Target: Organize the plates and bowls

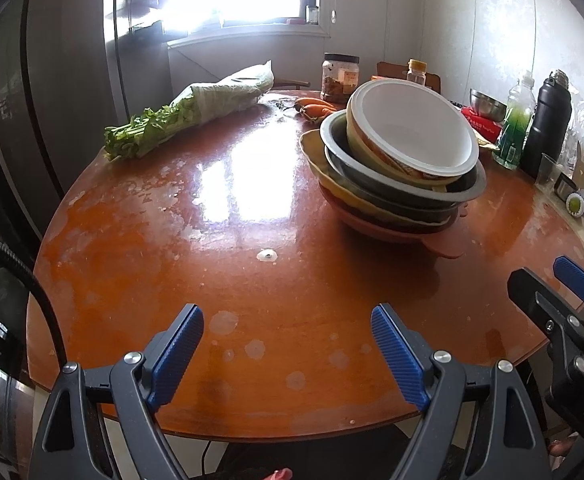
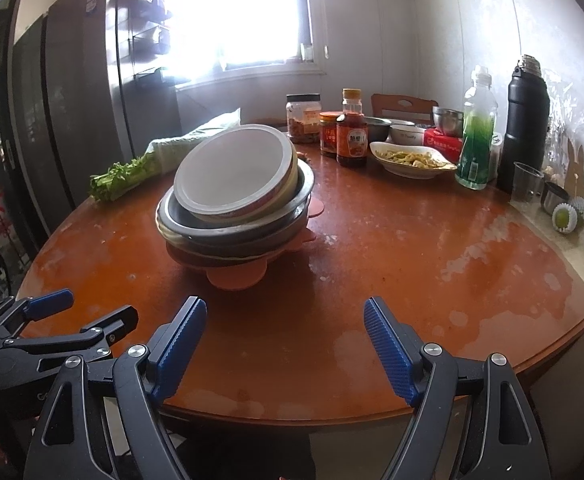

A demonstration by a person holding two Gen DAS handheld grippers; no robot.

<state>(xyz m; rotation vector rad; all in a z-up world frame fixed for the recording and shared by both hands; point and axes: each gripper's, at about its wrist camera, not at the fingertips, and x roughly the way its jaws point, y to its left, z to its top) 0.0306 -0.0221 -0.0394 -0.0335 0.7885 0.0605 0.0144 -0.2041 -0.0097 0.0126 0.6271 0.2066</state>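
A stack of dishes stands on the round brown table (image 1: 139,248). On top a cream bowl with a white inside (image 1: 412,132) lies tilted in a grey metal basin (image 1: 444,196). Below are a yellow plate (image 1: 312,152) and an orange plate (image 1: 444,246) at the bottom. The right wrist view shows the same stack, with the bowl (image 2: 231,172) on top and the orange plate (image 2: 235,278) below. My left gripper (image 1: 287,338) is open and empty over the near table edge. My right gripper (image 2: 285,332) is open and empty, in front of the stack.
Bagged greens (image 1: 187,116) and carrots (image 1: 316,108) lie at the back. Jars (image 2: 304,118), sauce bottles (image 2: 352,136), a dish of food (image 2: 412,160), a green bottle (image 2: 478,136), a black flask (image 2: 526,120) and a plastic cup (image 2: 526,184) line the far right side.
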